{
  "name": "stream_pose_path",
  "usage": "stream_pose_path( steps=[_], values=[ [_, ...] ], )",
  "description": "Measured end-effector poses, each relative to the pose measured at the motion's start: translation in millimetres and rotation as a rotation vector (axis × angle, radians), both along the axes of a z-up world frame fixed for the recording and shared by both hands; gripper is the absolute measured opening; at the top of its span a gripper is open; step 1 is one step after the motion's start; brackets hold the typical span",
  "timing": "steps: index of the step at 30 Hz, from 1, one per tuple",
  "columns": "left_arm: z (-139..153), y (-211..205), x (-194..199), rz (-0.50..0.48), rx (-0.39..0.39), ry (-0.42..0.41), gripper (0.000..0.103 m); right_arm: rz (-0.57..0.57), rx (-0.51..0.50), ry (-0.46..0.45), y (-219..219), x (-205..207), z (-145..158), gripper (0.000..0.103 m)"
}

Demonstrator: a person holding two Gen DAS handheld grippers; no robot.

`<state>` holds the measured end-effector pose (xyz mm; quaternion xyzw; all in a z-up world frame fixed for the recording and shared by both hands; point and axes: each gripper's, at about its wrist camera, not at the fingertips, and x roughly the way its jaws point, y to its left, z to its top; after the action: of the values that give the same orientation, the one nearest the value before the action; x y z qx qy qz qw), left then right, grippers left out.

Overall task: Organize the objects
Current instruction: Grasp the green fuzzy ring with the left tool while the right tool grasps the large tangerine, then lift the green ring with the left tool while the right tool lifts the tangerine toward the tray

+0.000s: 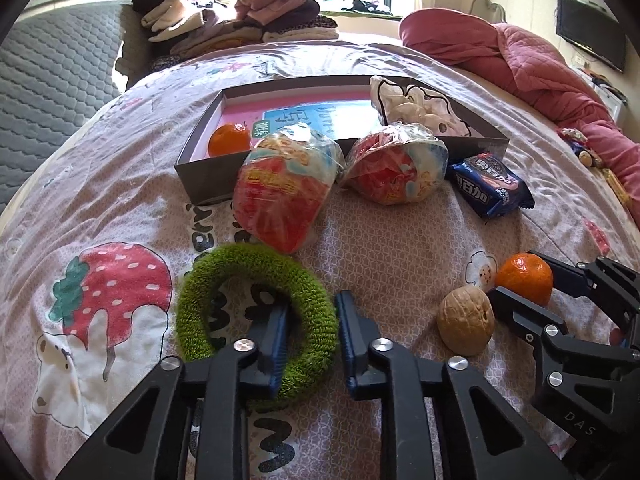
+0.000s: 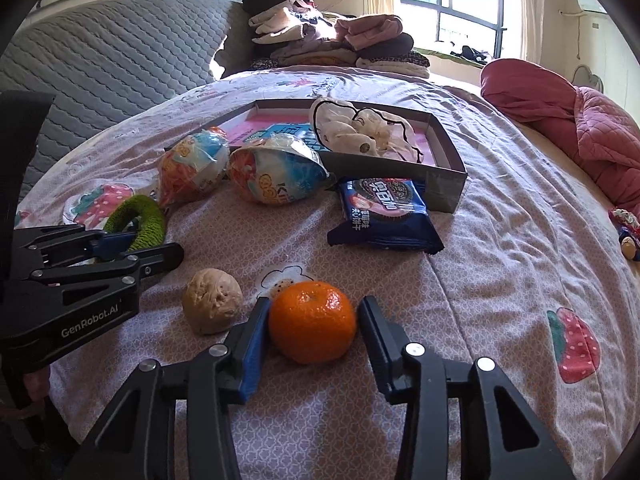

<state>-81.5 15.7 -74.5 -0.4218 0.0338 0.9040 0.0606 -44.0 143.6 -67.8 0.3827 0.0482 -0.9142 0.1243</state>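
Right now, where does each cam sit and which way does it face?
Left wrist: on the left claw, facing the tray across the bed; fingers straddle the green ring; right claw shows at right.
Right wrist: on the right claw, same heading; open fingers flank the orange; left claw at left.
Shared: tray, ring, walnut, orange.

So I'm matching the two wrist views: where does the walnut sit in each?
Left wrist: walnut at lower right, beside the orange that the right gripper straddles.
Right wrist: walnut at lower left of centre, left of that orange.
Shared landmark: the blue cookie packet.
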Motion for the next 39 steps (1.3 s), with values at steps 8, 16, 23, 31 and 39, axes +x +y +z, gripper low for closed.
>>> stream_pose_path(
  steps=[8, 16, 23, 31, 39],
  values=[
    [2.3, -3.2, 7.8, -0.007, 0.045, 0.004, 0.013, 0.003, -0.024, 0.011, 2.2, 1.4, 1.2, 0.040],
    [3.9, -6.8, 16.9, -0.009, 0.081, -0.002, 0.013, -0.008, -0.045, 0.017, 6.6, 3.5, 3.9, 0.040],
    [7.5, -10.8, 25.3, 0.006, 0.098, 0.003, 0.013, -0.014, -0.066, 0.034, 9.7, 7.2, 10.3, 0.040],
    [18.0, -7.6, 36.1, 0.001, 0.097, 0.031, 0.013, -0.001, -0.090, 0.065, 10.8, 14.4, 18.5, 0.040],
    [29.2, -1.8, 44.4, -0.007, 0.076, 0.068, 0.013, 0.001, -0.108, 0.079, 12.7, 17.0, 22.8, 0.040]
  ],
)
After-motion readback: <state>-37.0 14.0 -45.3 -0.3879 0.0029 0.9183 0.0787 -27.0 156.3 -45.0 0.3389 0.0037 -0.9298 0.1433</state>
